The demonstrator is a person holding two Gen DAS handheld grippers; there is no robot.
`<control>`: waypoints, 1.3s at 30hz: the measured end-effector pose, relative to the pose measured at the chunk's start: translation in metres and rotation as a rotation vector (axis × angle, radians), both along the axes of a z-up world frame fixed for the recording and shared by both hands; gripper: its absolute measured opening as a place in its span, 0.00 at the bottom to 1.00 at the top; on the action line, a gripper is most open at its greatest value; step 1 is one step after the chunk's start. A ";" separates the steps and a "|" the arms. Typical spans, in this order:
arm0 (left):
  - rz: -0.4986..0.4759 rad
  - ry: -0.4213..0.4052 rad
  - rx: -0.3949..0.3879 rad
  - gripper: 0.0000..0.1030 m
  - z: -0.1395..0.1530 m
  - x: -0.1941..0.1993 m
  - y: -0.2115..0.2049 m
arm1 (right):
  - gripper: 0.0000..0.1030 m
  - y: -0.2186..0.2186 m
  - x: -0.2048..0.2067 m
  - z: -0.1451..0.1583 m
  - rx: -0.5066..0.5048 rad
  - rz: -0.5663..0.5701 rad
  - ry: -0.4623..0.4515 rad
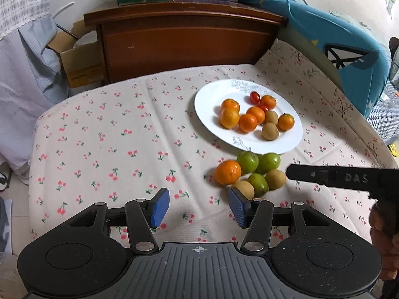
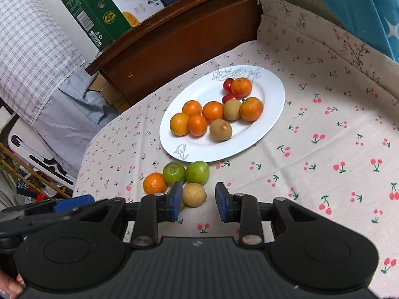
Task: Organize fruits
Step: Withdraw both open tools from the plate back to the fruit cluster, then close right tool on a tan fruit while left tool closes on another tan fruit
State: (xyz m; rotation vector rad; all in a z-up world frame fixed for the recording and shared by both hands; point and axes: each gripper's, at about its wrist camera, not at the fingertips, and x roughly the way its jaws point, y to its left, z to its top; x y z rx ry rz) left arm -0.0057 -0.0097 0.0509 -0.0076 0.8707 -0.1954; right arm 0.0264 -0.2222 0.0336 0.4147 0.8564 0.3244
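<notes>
Left gripper (image 1: 199,208): nearest the lens in its own view, low centre; fingers apart and holding nothing, bare cloth between the blue pads, which probably suits a small round fruit.
Right gripper (image 2: 197,204): low centre of its own view; fingers narrower, also holding nothing, with a tan fruit (image 2: 194,194) just beyond the left pad and not pressed.
Loose fruit: a cluster on the cherry-print cloth (image 1: 112,137), just below the plate in both views: one orange (image 1: 227,175), green fruits (image 1: 247,162) and tan ones, touching one another.
Plate (image 1: 212,99): white, right of centre; it holds oranges, two tan fruits and small red tomatoes (image 1: 254,97), so it looks like the collecting spot.
Why so: both grippers tilt down toward the cluster, likely to lift pieces onto the plate.
Left view only: the right gripper's black side comes in from the right edge beside the cluster, with a hand (image 1: 384,244) under it.
Right view only: a blue pad of the left gripper at lower left, and a rack at far left.
Both views: wooden headboard (image 1: 184,42) with cartons on top.
</notes>
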 end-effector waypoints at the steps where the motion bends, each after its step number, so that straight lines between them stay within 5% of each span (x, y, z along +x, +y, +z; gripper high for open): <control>1: -0.001 0.004 0.006 0.50 -0.002 0.000 0.000 | 0.30 0.001 0.001 -0.002 0.007 0.001 0.006; 19: -0.048 0.018 0.008 0.50 -0.018 -0.002 -0.010 | 0.26 0.018 0.010 -0.018 0.001 0.038 0.035; 39: -0.163 -0.018 -0.018 0.44 -0.037 0.008 -0.036 | 0.25 -0.017 -0.006 -0.003 0.023 -0.050 0.039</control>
